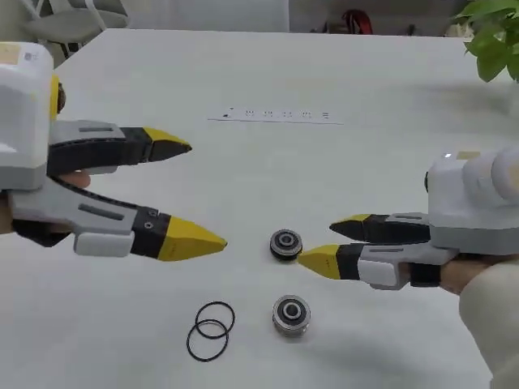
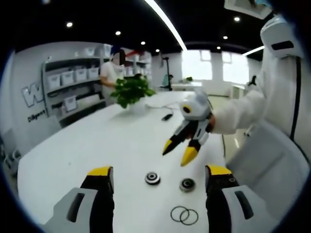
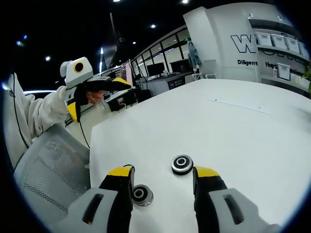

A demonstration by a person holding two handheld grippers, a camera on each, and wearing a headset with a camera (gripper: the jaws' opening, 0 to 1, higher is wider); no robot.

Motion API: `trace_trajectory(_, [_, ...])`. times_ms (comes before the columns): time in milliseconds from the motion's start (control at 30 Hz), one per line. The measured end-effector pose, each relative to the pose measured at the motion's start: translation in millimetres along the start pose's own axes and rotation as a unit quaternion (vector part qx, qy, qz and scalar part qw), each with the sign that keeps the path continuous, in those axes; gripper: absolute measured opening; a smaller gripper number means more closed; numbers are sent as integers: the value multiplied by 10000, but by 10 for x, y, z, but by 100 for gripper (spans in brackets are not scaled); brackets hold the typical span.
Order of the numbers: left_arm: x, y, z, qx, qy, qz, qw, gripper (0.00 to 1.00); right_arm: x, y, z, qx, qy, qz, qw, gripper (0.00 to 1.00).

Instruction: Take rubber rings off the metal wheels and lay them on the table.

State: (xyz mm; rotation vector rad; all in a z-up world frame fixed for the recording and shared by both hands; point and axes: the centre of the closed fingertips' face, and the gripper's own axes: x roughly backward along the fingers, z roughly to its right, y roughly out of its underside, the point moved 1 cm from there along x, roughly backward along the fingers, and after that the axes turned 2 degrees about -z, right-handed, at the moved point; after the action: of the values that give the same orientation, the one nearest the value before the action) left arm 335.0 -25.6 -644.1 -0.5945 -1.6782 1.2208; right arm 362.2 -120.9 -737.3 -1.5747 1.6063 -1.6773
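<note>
The right gripper [image 1: 328, 241] has its jaws partly apart with nothing between them. In the head view they point toward the left of the frame, and the lower yellow tip sits just beside the upper wheel [image 1: 285, 243]; I cannot tell if they touch. In the right gripper view that wheel lies ahead, in the gap between the 2 tips, and the lower wheel [image 1: 291, 314] is partly hidden behind the jaw at lower left.

The left gripper [image 1: 190, 194] has its jaws wide apart and empty. They point toward the right of the frame, at mid left in the head view, well apart from both wheels.

Both wheels lie flat on the white table [image 1: 389, 154], axles pointing straight up, 1 above the other in the lower middle of the head view. Whether either carries a rubber ring is too small to tell. 2 thin black rubber rings [image 1: 212, 328] lie flat and overlapping at lower centre, left of the lower wheel.

A row of small marks [image 1: 276, 115] sits on the table in the upper middle; they are too small to read. A leafy plant [image 1: 491, 40] is cut off at the upper right corner. In the left gripper view, shelves with bins [image 2: 73, 85] and a person [image 2: 112, 73] stand at upper left. A mesh chair [image 3: 53, 165] fills the lower left of the right gripper view.
</note>
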Motion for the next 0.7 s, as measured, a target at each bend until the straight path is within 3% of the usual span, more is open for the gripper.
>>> trace_trajectory(367, [-439,-19,-38,190,227,107,9995,75,-41,111,122,-182,56,-45,9998,45])
trace_trajectory(600, [-663,161,-155,303,382,-18,9988,68,-112,155,187,-282,38,-51,9996,44])
trace_trajectory(700, [-791,200,-93,163,433,-129,9988,65,-145,164,206,-300,32,-68,9995,44])
